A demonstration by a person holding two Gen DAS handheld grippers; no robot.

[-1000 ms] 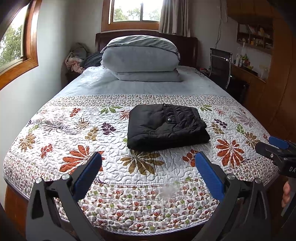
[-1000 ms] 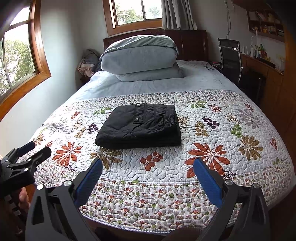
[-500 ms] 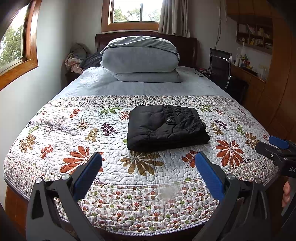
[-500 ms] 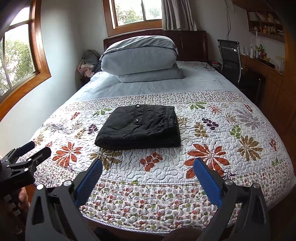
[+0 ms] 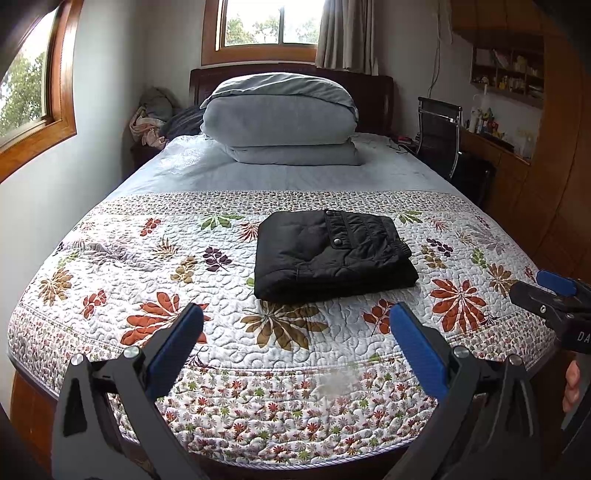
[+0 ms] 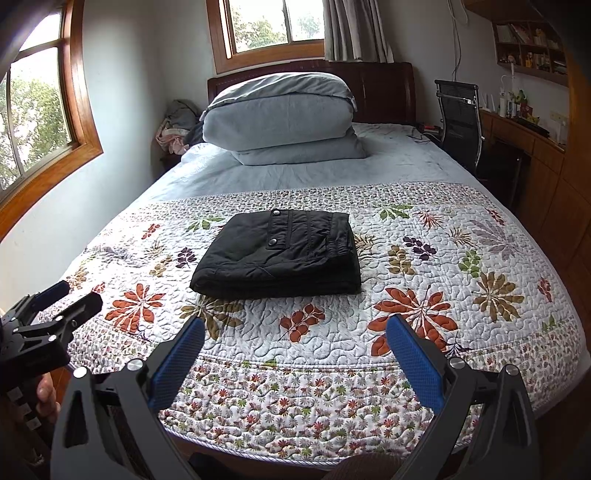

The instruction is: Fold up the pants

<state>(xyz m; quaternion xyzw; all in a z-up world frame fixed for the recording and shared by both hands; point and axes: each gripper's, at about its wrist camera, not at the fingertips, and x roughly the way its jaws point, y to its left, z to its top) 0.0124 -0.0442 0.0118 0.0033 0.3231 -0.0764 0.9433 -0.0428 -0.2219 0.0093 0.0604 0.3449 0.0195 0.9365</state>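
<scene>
**Folded pants on the quilt, both grippers back at the foot**

Seen from the left wrist, a bed [image 5: 122,273] fills the room, its near half under a floral quilt [image 5: 155,314], the far half in pale blue sheet. Two grey pillows [image 5: 284,118] are stacked against a dark headboard, below a wood-framed window [image 5: 269,22]. A black chair [image 5: 439,129] stands to the right by a wooden desk. The pants [image 5: 328,254], black and padded, lie folded into a thick square packet near the middle of the quilt, a snap button showing on top. The left gripper [image 5: 295,328] hangs over the foot of the bed, jaws spread wide and holding nothing, well apart from the pants. The right gripper [image 5: 554,295] shows at the right edge.

From the right wrist, the same bed, pillows and chair appear, with a second window [image 6: 40,122] on the left wall. The pants [image 6: 284,251] sit left of centre, edges tidy. The right gripper [image 6: 295,332] is released and empty; the left gripper [image 6: 62,301] pokes in at the left.
</scene>
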